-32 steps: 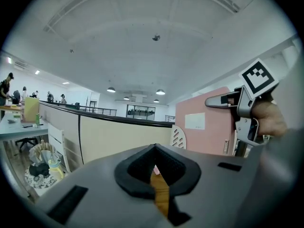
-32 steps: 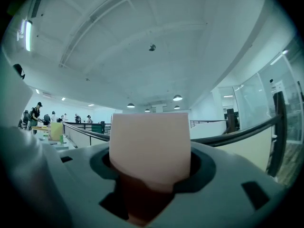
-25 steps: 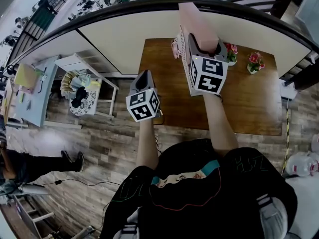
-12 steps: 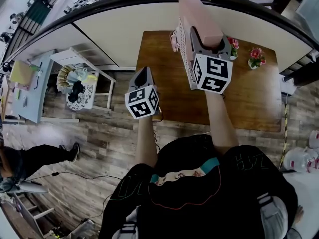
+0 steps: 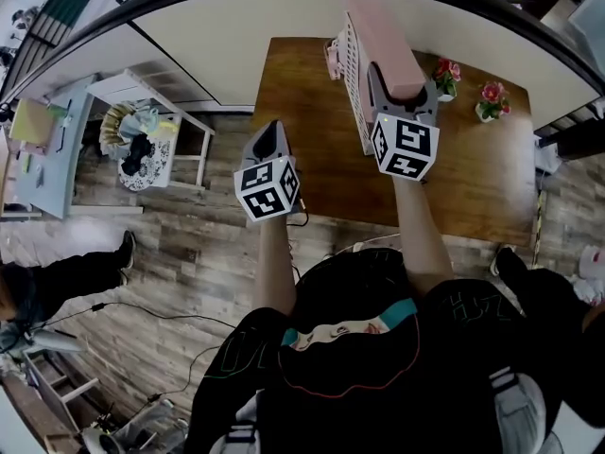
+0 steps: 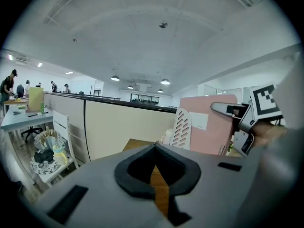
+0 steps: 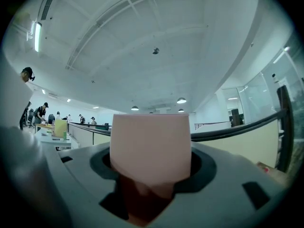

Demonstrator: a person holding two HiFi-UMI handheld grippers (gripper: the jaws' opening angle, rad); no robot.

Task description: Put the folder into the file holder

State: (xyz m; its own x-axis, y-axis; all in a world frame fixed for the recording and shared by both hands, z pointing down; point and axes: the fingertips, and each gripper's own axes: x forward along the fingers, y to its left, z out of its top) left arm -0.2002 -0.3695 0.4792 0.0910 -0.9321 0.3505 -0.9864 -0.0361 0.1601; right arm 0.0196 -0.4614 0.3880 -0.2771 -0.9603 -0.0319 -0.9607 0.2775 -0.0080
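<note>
A: While the left gripper [image 5: 272,136] hangs closed on nothing, where's the folder [image 5: 376,28]?
B: Pinched upright in the right gripper [image 5: 402,85], just beside the file holder [image 5: 351,62] and its slatted wall (insertion step, I'd judge). Next: ease it down into the slot, then release.

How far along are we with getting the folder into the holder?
Done: the pink folder is picked up, clamped upright in the right gripper. In hand: it stands right against the white file holder on the table; whether its lower edge is inside yet cannot be told. Left: seat it fully and release. The left gripper is shut and empty.
</note>
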